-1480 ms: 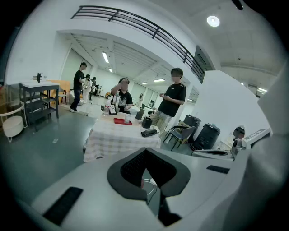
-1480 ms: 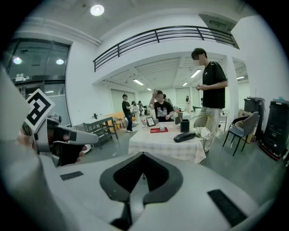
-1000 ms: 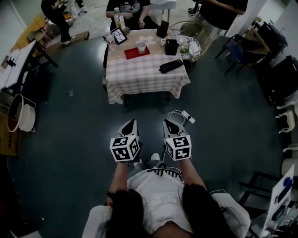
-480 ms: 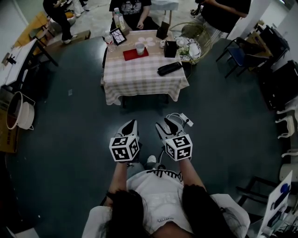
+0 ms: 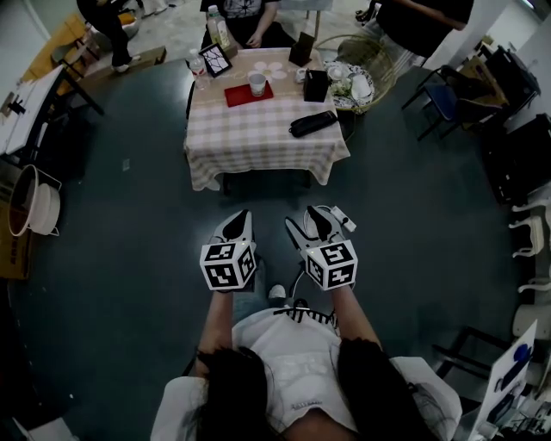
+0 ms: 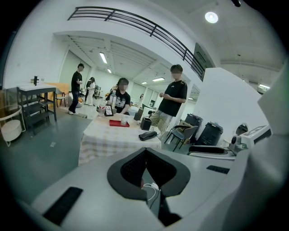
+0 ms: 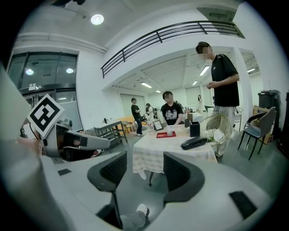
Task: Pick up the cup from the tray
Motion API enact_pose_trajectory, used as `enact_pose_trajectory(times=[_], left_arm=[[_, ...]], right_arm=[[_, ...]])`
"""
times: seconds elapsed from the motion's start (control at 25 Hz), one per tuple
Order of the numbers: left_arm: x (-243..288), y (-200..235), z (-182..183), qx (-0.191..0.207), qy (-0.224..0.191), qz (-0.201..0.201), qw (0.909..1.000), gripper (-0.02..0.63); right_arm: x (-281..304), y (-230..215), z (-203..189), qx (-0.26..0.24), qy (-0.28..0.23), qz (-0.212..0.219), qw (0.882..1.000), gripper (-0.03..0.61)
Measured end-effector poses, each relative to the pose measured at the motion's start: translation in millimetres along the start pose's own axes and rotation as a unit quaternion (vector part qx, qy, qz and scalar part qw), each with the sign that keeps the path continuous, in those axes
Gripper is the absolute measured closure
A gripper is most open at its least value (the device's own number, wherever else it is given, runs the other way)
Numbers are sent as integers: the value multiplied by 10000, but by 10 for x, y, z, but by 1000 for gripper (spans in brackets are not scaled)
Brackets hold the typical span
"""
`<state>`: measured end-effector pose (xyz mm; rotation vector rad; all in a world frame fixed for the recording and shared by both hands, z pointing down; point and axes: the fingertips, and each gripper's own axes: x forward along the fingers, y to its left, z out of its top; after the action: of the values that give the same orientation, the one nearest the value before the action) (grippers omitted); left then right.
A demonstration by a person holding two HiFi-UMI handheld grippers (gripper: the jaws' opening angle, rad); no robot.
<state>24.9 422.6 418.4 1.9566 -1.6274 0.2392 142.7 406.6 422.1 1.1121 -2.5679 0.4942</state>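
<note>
A white cup (image 5: 256,83) stands on a red tray (image 5: 248,95) at the far side of a table with a checked cloth (image 5: 267,138), several steps ahead of me. In the gripper views the cup (image 6: 123,119) (image 7: 169,131) and the tray (image 6: 118,123) (image 7: 166,134) look small and distant. Both grippers are held side by side over the dark floor, well short of the table. My left gripper (image 5: 242,220) (image 6: 145,158) is shut with nothing in it. The jaws of my right gripper (image 5: 308,220) (image 7: 144,169) are opening, with only floor and the table between them.
On the table lie a black pouch (image 5: 312,123), a black box (image 5: 316,86) and a framed picture (image 5: 214,60). A person sits behind it (image 5: 245,13); another stands by a wicker basket (image 5: 357,82). Chairs (image 5: 448,90) stand right; a power strip (image 5: 344,220) lies on the floor.
The right gripper's jaws have spread apart from shut. Both grippers have edged forward, and the table sits a little higher in the head view. The left gripper has stayed shut.
</note>
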Motion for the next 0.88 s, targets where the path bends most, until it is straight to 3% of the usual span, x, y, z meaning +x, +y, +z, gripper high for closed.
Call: enact_pose_trajectory(times=[0.44,0.88], left_arm=[[862,526,754,49,-90,-75,9999,609],[1601,1318,1412,281,70,-86,9995,609]], right_arm=[[918,-345,614,-81,-188,-149,9997,307],[2032,-535,1085,4,-43,-377,9993,281]])
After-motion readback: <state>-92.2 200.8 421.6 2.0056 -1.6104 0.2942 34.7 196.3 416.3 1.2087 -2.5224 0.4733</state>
